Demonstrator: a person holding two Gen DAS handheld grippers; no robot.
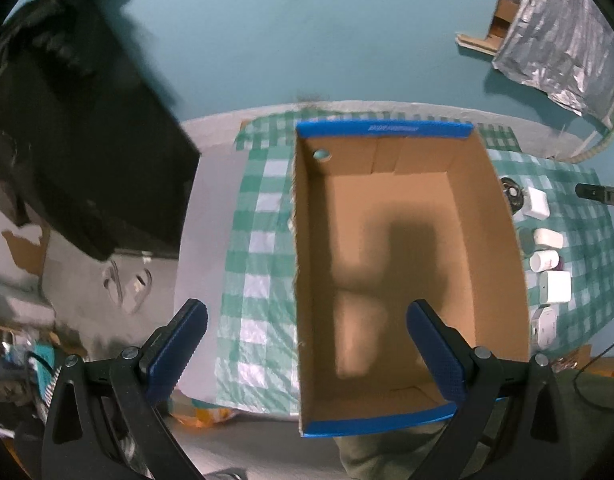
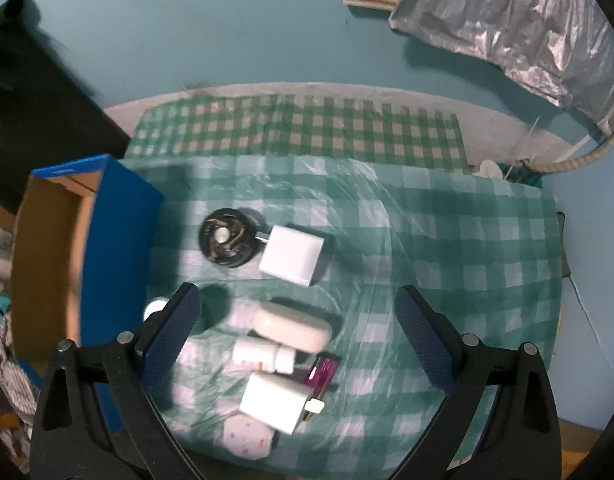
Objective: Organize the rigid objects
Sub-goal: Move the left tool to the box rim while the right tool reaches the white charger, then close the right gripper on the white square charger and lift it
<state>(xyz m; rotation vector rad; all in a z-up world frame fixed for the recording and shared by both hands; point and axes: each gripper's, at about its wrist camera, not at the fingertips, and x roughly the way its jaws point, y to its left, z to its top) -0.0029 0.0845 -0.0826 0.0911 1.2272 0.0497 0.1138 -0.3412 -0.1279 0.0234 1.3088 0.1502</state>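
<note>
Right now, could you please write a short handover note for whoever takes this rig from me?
Left gripper: open, empty, above the cardboard box.
Right gripper: open, empty, above the items on the checked cloth.
Box looks empty, so nothing is packed yet.
Left to move, all beside the box: black round object, white square block, oval case, small white bottle, white adapter, magenta item, speckled piece.

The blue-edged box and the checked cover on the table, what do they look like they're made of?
The blue-edged box looks like corrugated cardboard: matte brown inside with fold creases and a rough cut edge, and a printed blue outer skin. The checked cover seems to be thin plastic sheeting, glossy, with wrinkles that catch the light, though coated cloth is possible.
</note>
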